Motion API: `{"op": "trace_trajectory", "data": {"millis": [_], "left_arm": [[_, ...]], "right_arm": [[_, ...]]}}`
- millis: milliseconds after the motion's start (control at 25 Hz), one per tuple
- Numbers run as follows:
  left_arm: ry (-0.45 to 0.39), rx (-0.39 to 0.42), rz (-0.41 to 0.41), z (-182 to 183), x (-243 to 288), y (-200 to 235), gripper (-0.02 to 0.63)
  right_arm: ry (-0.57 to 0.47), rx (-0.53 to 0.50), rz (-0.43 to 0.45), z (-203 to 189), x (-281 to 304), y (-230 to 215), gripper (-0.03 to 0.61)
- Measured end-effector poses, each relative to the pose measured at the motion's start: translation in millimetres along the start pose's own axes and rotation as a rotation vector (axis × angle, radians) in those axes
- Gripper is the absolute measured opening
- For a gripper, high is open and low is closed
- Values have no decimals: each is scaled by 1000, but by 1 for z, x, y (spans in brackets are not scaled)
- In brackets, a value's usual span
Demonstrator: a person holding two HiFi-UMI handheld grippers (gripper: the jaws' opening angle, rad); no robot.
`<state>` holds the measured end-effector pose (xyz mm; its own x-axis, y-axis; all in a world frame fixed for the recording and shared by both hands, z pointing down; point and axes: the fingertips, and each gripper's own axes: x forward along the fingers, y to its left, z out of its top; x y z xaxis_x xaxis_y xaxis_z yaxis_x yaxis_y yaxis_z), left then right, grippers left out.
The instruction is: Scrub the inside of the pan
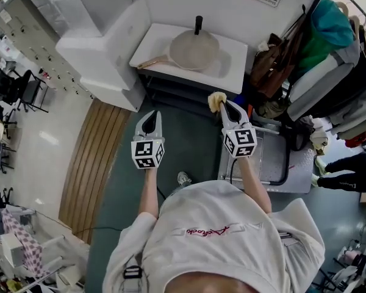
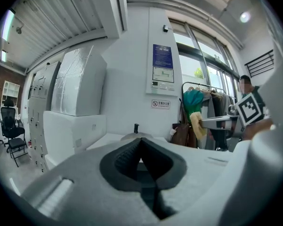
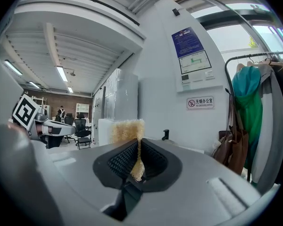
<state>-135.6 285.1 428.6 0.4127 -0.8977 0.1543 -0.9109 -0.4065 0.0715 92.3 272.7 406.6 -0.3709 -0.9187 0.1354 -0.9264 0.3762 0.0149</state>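
A round pan [image 1: 194, 49] with a wooden handle lies on a white table [image 1: 232, 66] ahead, seen small past the left jaws as the pan [image 2: 134, 136]. Both grippers are held out in mid-air, short of the table. My left gripper [image 1: 150, 118] is shut with nothing in it; its jaws meet at the tip [image 2: 140, 140]. My right gripper [image 1: 227, 105] is shut on a yellow scrubbing pad [image 1: 216, 100], which stands up between the jaws as a fuzzy strip [image 3: 127, 132]. The right gripper also shows in the left gripper view [image 2: 212, 121], pad [image 2: 196, 125] at its tip.
A tall black object [image 1: 198, 24] stands at the table's far edge. Large white foam boxes [image 1: 107, 47] sit left of the table. A clothes rack [image 1: 335, 60] with bags and garments stands right. A metal cart [image 1: 274, 157] is below the right gripper. Office chairs [image 1: 18, 87] stand far left.
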Motion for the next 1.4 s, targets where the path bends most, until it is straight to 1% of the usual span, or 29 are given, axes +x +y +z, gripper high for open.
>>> {"op": "trace_trajectory", "data": {"millis": [200, 360, 680, 1080, 1400], "left_arm": [[8, 2, -24, 2, 22, 26, 0], [10, 9, -41, 4, 35, 37, 0], [24, 8, -52, -5, 41, 56, 0], [24, 18, -92, -3, 54, 51, 0], [14, 29, -79, 3, 62, 58, -1]], "right_arm": [[-4, 7, -25, 3, 28, 3, 25], [1, 13, -33, 0, 43, 6, 25], [1, 16, -39, -5, 61, 18, 25], [2, 12, -58, -3, 66, 12, 25], [-9, 13, -39, -1, 80, 11, 25]]}}
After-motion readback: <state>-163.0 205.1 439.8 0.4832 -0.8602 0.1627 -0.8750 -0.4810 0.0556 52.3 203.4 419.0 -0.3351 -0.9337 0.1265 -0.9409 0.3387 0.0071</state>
